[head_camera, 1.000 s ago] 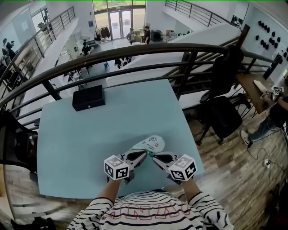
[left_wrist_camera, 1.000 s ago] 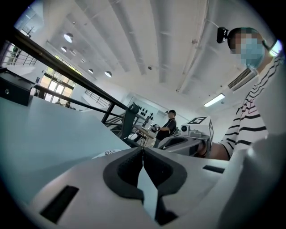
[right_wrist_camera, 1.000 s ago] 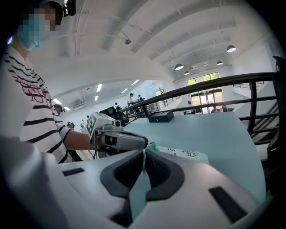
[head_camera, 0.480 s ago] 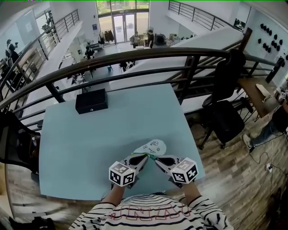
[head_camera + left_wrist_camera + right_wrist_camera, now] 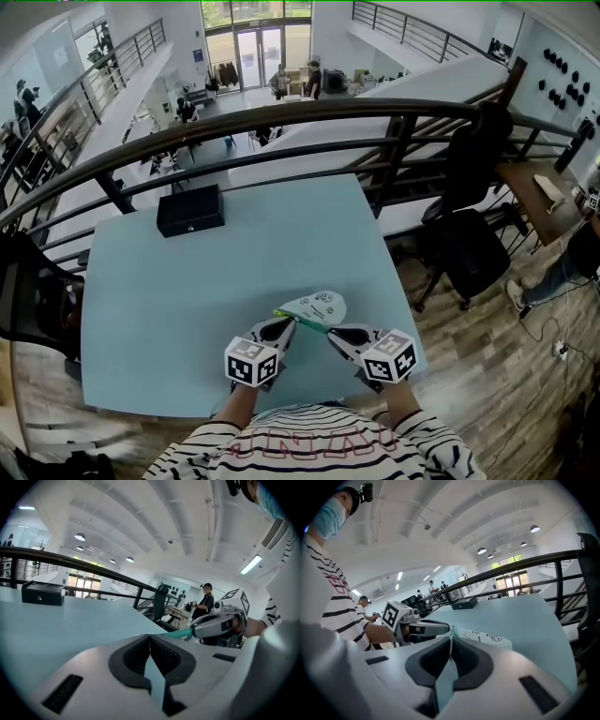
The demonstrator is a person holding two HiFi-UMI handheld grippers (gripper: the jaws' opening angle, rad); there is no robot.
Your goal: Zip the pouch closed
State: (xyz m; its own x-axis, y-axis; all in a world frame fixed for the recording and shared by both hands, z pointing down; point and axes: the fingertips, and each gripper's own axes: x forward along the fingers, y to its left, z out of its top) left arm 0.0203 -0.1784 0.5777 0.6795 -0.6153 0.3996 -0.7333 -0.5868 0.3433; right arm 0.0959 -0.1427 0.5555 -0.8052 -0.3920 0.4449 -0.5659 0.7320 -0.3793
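A white printed pouch [image 5: 319, 305] lies near the front of the light blue table [image 5: 187, 281], its green zipper edge [image 5: 302, 321] stretched taut between my two grippers. My left gripper [image 5: 282, 322] is shut on the zipper's left end. In the left gripper view its jaws [image 5: 150, 637] are closed and the green zipper strip [image 5: 172, 633] runs off to the right gripper [image 5: 216, 625]. My right gripper [image 5: 331, 332] is shut on the pouch's near right edge. The right gripper view shows the pouch [image 5: 483, 637] just past the closed jaws [image 5: 451, 638], with the left gripper [image 5: 425, 629] opposite.
A black box [image 5: 189, 209] sits at the table's far left. A dark railing [image 5: 281, 117] runs behind the table, and a black office chair [image 5: 461, 246] stands to the right on the wooden floor. The table's right edge is close to the pouch.
My left gripper has moved left and a little lower, away from the right one. The green zipper edge now shows stretched between them. The right gripper has stayed put.
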